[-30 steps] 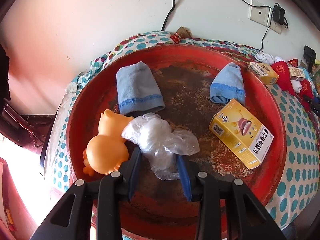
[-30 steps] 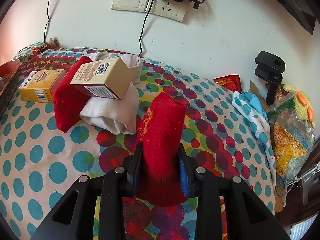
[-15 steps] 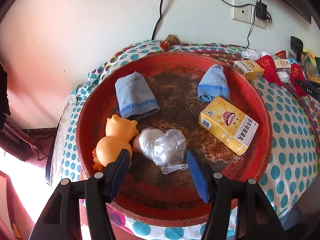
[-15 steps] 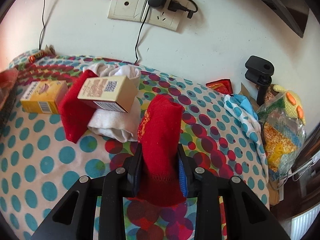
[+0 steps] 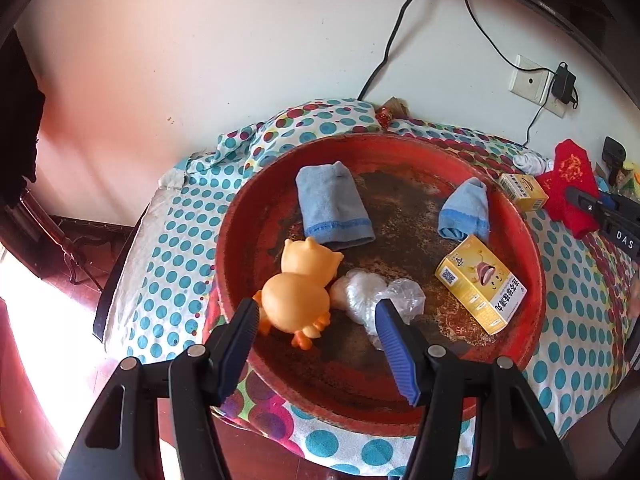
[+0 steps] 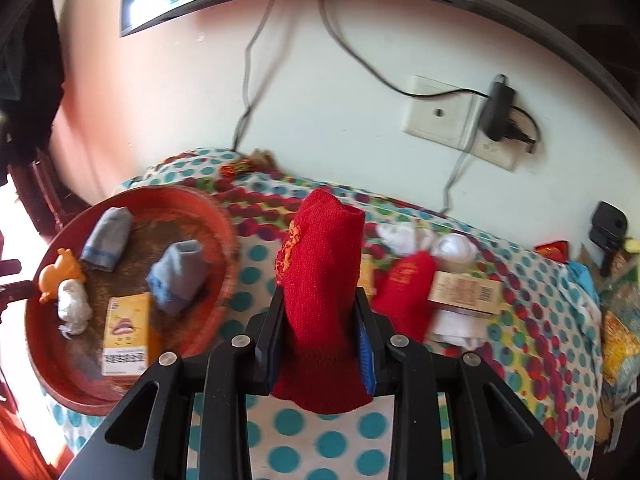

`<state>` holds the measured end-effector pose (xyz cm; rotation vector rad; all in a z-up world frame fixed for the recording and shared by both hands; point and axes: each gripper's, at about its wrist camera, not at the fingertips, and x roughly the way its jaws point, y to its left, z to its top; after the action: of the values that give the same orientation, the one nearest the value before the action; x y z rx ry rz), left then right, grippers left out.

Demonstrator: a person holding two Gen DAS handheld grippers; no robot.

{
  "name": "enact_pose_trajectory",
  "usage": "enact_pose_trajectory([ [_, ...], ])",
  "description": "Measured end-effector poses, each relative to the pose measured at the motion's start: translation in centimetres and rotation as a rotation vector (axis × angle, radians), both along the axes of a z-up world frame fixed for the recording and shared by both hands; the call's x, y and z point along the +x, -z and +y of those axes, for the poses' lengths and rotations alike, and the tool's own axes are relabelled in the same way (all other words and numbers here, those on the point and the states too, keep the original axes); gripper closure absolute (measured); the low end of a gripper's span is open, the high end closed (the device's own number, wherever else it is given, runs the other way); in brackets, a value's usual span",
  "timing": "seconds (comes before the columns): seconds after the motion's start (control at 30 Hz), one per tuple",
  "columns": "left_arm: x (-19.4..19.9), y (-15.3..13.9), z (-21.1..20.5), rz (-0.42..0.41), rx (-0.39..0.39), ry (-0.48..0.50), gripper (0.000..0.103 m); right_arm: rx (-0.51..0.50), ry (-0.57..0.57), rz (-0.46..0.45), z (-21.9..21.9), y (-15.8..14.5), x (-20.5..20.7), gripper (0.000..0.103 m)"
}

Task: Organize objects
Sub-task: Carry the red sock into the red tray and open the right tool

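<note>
Two tongs checked: my left gripper (image 5: 316,316) now stands wide, having released the plastic bag (image 5: 376,296) into the red tray (image 5: 532,264). My right gripper (image 6: 320,320) has lifted the red sock (image 6: 324,264), clamped, trayward.

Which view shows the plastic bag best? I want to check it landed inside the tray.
The left wrist view: the plastic bag lies sharp and near, inside the red tray, beside the orange toy, between the open left gripper fingers. The right wrist view shows it small and blurred at the tray's far left.
</note>
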<state>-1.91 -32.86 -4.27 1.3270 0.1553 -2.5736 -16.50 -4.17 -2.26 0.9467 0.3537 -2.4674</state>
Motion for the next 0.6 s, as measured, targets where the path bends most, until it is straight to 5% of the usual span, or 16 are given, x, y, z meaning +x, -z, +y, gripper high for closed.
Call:
enact_pose_trajectory([
  [0.3,1.0,-0.1,-3.1,-0.011,0.033,-0.076,0.041,0.068,-0.236,-0.043,-12.0,1.2,2.1,0.074],
  [0.6,1.6,0.0,-4.6,-0.019,0.048,-0.114,0.041,0.121,-0.318,-0.097,-18.2,3.1,2.7,0.074],
])
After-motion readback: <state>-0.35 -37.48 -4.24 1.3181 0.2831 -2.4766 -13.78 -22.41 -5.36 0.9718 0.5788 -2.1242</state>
